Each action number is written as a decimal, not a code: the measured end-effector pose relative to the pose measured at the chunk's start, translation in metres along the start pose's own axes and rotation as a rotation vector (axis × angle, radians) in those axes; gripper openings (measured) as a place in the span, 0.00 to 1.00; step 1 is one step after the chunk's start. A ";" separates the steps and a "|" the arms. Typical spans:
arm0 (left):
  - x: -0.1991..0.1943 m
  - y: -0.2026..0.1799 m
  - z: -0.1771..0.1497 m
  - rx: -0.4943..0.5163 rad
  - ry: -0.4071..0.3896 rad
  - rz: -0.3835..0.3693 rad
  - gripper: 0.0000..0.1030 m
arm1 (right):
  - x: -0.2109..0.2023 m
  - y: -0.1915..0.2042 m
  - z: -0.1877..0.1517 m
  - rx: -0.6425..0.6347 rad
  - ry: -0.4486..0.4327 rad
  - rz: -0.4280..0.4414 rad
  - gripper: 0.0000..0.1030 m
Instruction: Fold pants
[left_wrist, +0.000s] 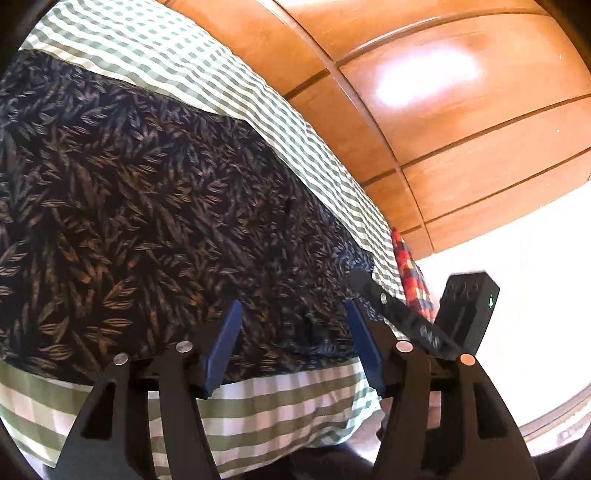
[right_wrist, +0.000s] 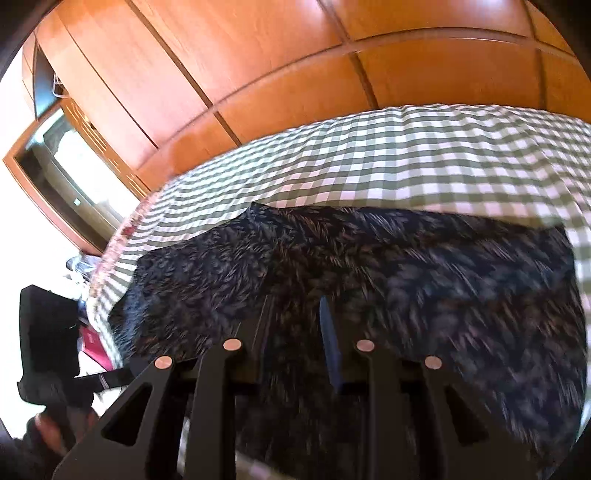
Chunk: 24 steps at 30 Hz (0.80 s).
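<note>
Item: pants (left_wrist: 155, 206) lay on checked bed (left_wrist: 207, 77); left hand-held gripper (left_wrist: 295, 325) spread above; right hand-held gripper (right_wrist: 295, 317) pinching pants.

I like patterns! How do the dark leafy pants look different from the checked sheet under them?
The pants are dark navy with brownish leaf shapes; the sheet is pale with green and white squares. The pants are the smaller cloth and lie on top; the sheet spreads wider, showing past the pants on several sides. Both are soft printed fabric spread out on the bed.
</note>
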<state>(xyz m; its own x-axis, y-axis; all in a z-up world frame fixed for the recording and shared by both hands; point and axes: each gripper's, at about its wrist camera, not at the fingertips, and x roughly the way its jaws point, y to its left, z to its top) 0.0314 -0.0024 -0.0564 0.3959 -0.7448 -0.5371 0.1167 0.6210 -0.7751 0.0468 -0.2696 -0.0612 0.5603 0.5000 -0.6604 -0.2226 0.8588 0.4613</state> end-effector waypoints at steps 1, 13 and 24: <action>0.005 -0.002 0.000 0.000 0.015 0.002 0.56 | -0.005 -0.001 -0.003 0.002 -0.001 0.003 0.23; 0.064 -0.042 0.002 0.128 0.142 0.168 0.08 | -0.021 -0.014 -0.057 0.005 0.038 -0.039 0.23; 0.068 -0.028 -0.001 0.111 0.121 0.212 0.14 | -0.014 -0.016 -0.067 -0.021 0.038 -0.045 0.23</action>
<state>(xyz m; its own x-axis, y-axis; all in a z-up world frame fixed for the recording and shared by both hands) 0.0541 -0.0707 -0.0710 0.3111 -0.6145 -0.7250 0.1447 0.7846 -0.6029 -0.0105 -0.2829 -0.0994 0.5398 0.4645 -0.7020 -0.2148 0.8823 0.4187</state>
